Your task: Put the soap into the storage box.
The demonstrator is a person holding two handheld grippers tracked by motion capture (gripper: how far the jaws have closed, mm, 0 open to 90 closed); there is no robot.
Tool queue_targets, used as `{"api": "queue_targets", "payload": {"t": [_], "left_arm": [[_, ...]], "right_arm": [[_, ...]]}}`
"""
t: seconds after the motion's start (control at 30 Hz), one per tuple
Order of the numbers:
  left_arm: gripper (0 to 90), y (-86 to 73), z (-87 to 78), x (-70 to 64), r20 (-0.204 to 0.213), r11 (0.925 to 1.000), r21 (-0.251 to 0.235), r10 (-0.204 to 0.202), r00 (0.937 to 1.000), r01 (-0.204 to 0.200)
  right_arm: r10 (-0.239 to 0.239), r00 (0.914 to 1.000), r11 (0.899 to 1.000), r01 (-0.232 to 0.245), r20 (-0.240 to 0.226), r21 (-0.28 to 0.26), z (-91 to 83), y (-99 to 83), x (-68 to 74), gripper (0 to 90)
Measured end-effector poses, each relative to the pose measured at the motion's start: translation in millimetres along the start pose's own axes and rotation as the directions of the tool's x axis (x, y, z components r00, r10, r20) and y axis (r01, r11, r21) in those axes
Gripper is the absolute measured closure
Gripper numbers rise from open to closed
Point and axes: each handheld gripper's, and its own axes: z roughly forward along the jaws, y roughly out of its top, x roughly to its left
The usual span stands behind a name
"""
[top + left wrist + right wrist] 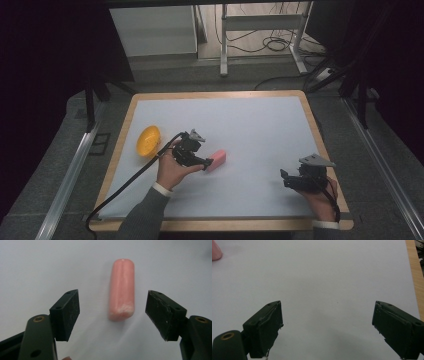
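A pink oblong block [217, 160] lies flat on the white sheet near the table's middle. My left gripper [204, 163] is right beside its near-left end, open. In the left gripper view the block [121, 292] stretches away between and just beyond the two spread jaws, touching neither; my left gripper [112, 312] holds nothing. A yellow bowl [148, 140] rests at the sheet's left edge. My right gripper [284, 176] sits low at the right front, open and empty [327, 325]. The block's corner [215, 252] peeks in at the top left of the right gripper view.
The white sheet [250, 130] covers a wooden-edged table [320, 145]. A black cable [130, 177] trails from the left gripper off the front left. Beyond the table stand a white cabinet [155, 30] and a desk frame [262, 30] with cables on the floor.
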Motion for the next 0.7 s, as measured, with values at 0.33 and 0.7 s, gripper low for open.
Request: {"api": "queue_targets", "payload": {"t": [0.33, 0.7], "left_arm": [[27.9, 7.5, 18.8, -6.5, 0.015, 0.9992, 0.039, 0.009, 0.9998, -0.01], [27.9, 9.7, 23.6, -0.4, 0.005, 0.9987, 0.051, -0.006, 1.0, 0.005]], "right_arm": [[0.004, 1.0, 1.0, -0.004, 0.001, -0.001, -0.3, -0.4, -1.1, 9.3], [0.0, 1.0, 1.0, 0.0, 0.003, 0.005, 1.3, -0.7, -0.4, 9.2]]}}
